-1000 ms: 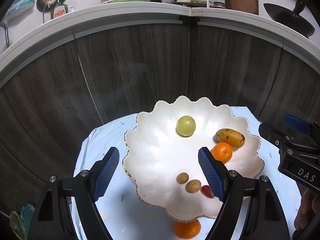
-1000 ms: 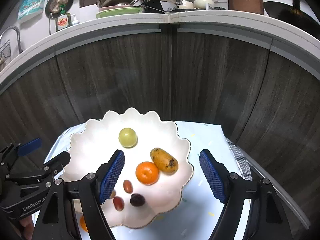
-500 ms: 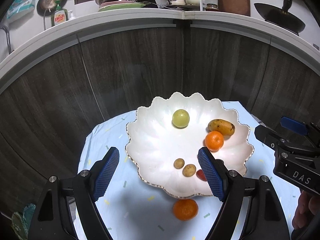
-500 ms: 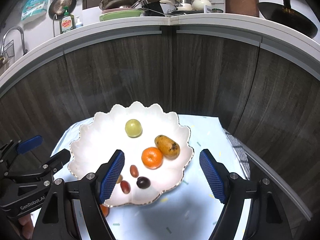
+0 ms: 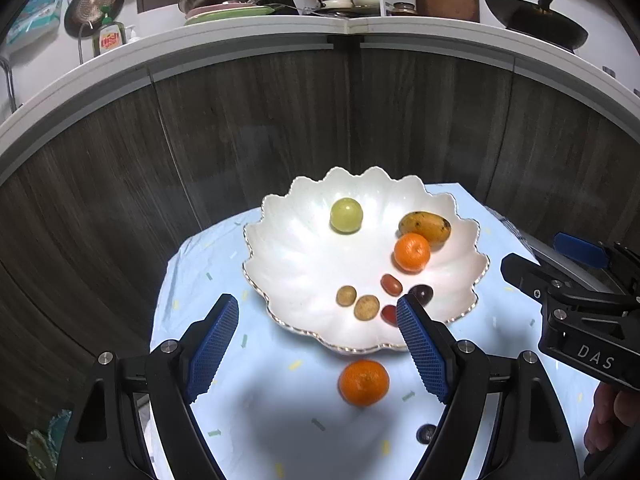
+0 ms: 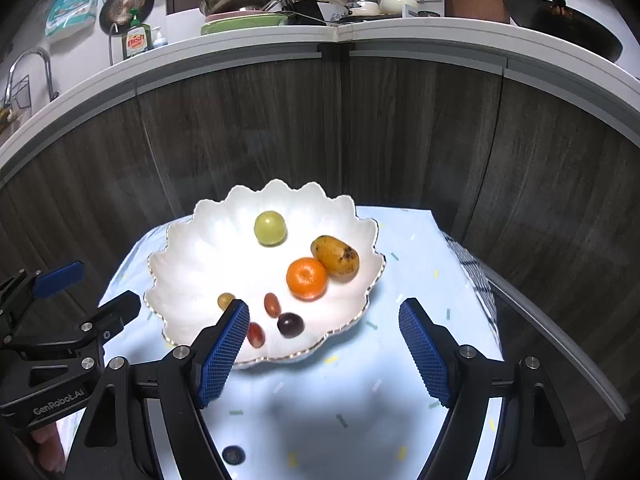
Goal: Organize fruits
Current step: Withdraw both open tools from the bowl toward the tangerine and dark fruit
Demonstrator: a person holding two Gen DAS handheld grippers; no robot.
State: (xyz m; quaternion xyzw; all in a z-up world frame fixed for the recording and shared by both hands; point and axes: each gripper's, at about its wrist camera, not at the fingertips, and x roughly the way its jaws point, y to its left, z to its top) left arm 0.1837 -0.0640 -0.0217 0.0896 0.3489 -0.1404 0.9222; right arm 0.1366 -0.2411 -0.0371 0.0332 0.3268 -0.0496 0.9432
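Note:
A white scalloped bowl point(image 5: 288, 264) point(image 6: 188, 256) stands on a light blue cloth. In it lie a green round fruit point(image 5: 346, 215) point(image 6: 270, 228), a mango point(image 5: 425, 225) point(image 6: 335, 258), an orange point(image 5: 412, 252) point(image 6: 307, 279), two small brown fruits point(image 5: 358, 301), red grapes point(image 5: 391, 284) point(image 6: 272, 304) and a dark grape point(image 5: 422, 293) point(image 6: 290, 325). A second orange point(image 5: 363, 383) rests on the cloth in front of the bowl, between the fingers of my open left gripper point(image 5: 318, 350). A dark grape point(image 5: 426, 433) point(image 6: 233, 455) lies on the cloth nearer me. My right gripper point(image 6: 324, 350) is open and holds nothing, over the bowl's near right rim.
The blue cloth point(image 5: 280, 420) covers a small table set against dark wood cabinet doors point(image 5: 280, 120). A white counter point(image 5: 344, 28) above carries pots, dishes and a wok. A striped cloth point(image 6: 476, 280) lies at the table's right edge. A hand point(image 5: 612, 416) holds the right gripper.
Both grippers have drawn back from the bowl, so it looks smaller and farther. The orange and the dark grape on the cloth have come into view. Jaws unchanged.

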